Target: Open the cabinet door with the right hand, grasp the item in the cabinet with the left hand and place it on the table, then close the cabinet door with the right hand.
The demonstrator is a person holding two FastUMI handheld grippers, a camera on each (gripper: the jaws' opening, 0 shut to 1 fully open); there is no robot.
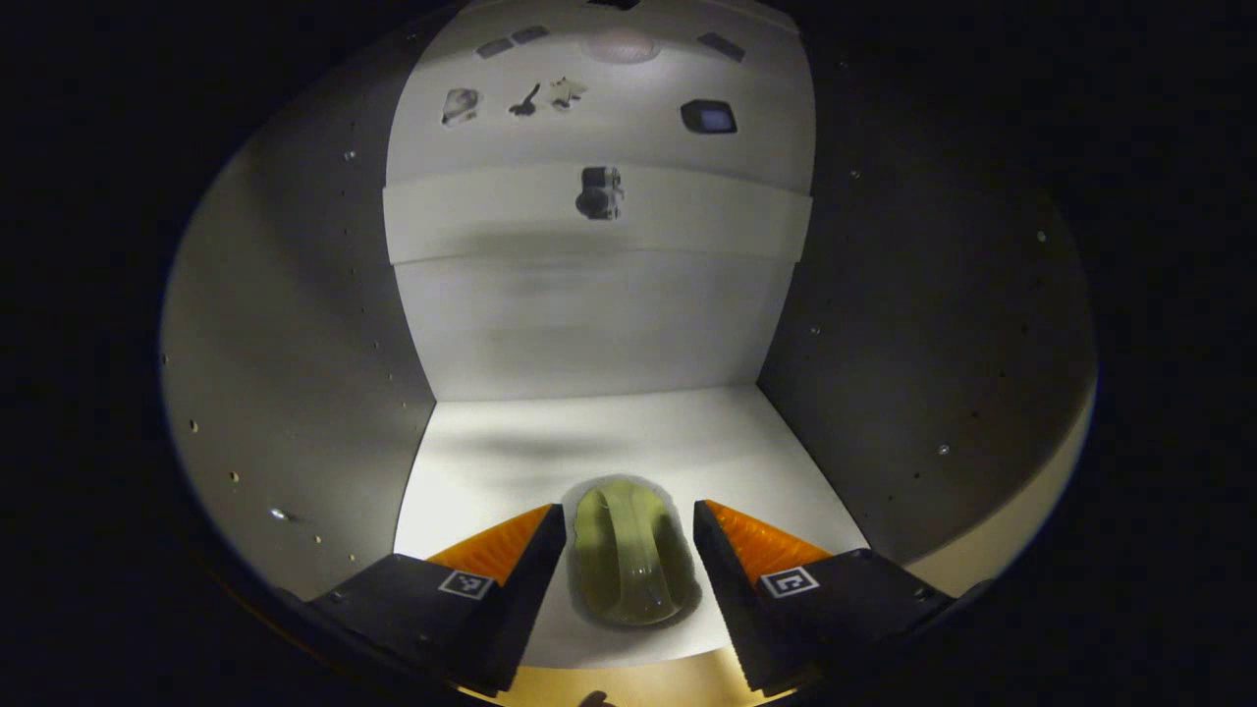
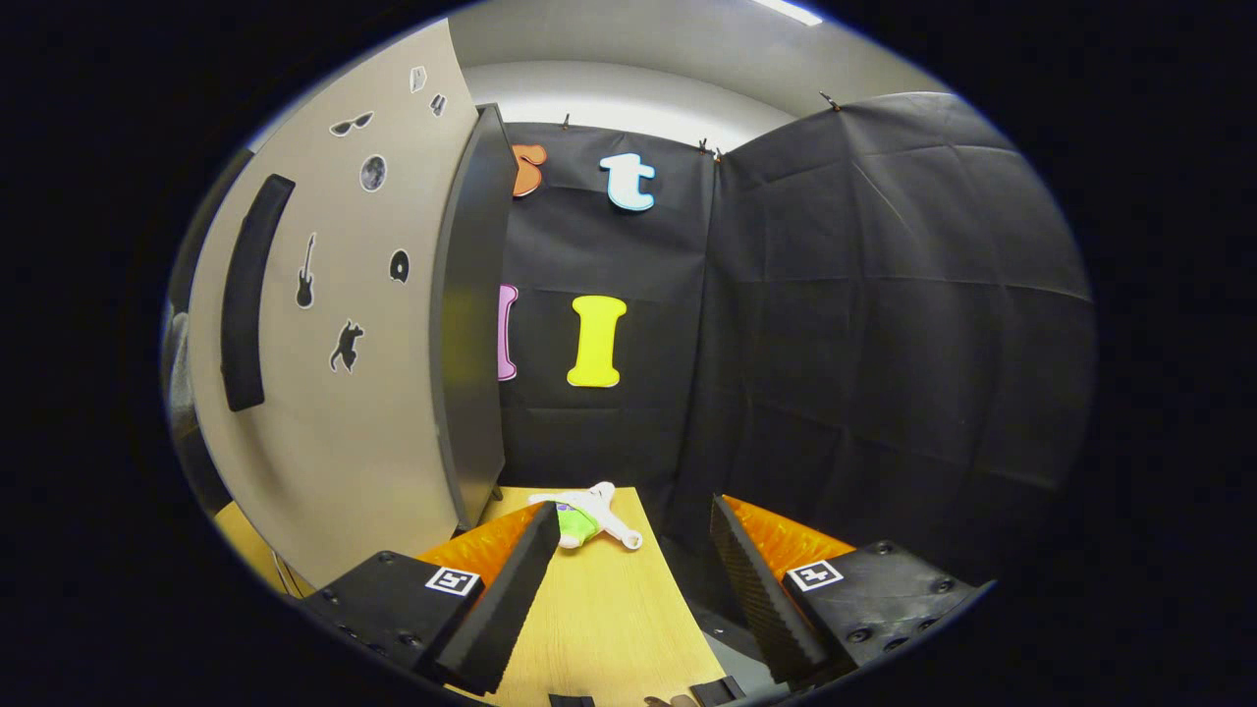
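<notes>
We've got the cabinet door (image 2: pixel 334 344) swung wide open in the right gripper view, pale beige face with a long dark handle (image 2: pixel 245 295) running up it and a handful of small black stickers. Inside the cabinet (image 1: pixel 295 373), walls and shelf floor are plain light grey with rows of little peg holes. The item (image 1: pixel 628 565) is a yellowish-green translucent thing, rounded and oblong, lying flat on the shelf floor near the front edge, long side pointing toward the back wall.

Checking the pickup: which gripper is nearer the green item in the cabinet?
Left. The left gripper straddles the green item, fingers open. The right gripper is outside, beside the open door.
</notes>
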